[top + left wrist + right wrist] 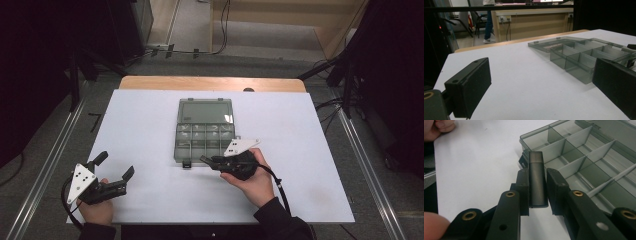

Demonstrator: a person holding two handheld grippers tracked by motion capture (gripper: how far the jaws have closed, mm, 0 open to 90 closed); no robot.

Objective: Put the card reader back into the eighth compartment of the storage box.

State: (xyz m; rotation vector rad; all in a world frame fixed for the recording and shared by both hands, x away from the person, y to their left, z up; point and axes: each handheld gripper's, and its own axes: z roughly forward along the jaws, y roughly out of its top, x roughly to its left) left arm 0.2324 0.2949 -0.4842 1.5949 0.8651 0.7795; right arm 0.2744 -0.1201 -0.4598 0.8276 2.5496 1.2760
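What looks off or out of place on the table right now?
Nothing stands out. The organizer box lies open and square on the table, its compartments look empty, and the right gripper holds a small dark stick at its near edge.

No readable text, label, brand or number is showing anywhere, not even on the organiser box (204, 131).

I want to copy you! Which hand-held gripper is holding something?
The right hand-held gripper grips a small dark stick beside the box. The left hand-held gripper gapes open, holding nothing.
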